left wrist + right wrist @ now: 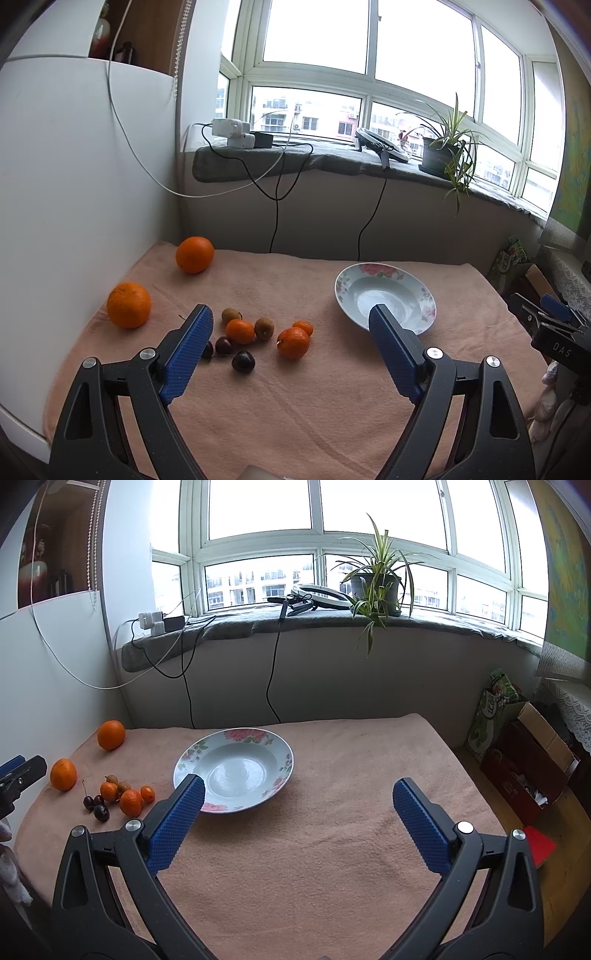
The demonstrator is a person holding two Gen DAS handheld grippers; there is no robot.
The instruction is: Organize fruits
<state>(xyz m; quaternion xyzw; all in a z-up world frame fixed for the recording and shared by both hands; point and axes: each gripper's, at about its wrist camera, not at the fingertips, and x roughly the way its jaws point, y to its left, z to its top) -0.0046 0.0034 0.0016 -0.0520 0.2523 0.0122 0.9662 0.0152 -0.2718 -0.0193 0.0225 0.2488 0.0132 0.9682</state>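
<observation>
Several fruits [266,338] ahead of gaping left hand-held gripper [291,317].

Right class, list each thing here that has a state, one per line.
Floral ceramic plate: empty, upright on the towel.
Left gripper: jaws open, holding nothing.
Right gripper: jaws open, holding nothing.
Two large oranges: loose on the towel, apart from the small fruit.

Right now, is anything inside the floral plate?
Nothing shows inside the white flower-rimmed ceramic plate; its basin is bare. In both views one blue pad of the open claw covers part of its near rim.
</observation>
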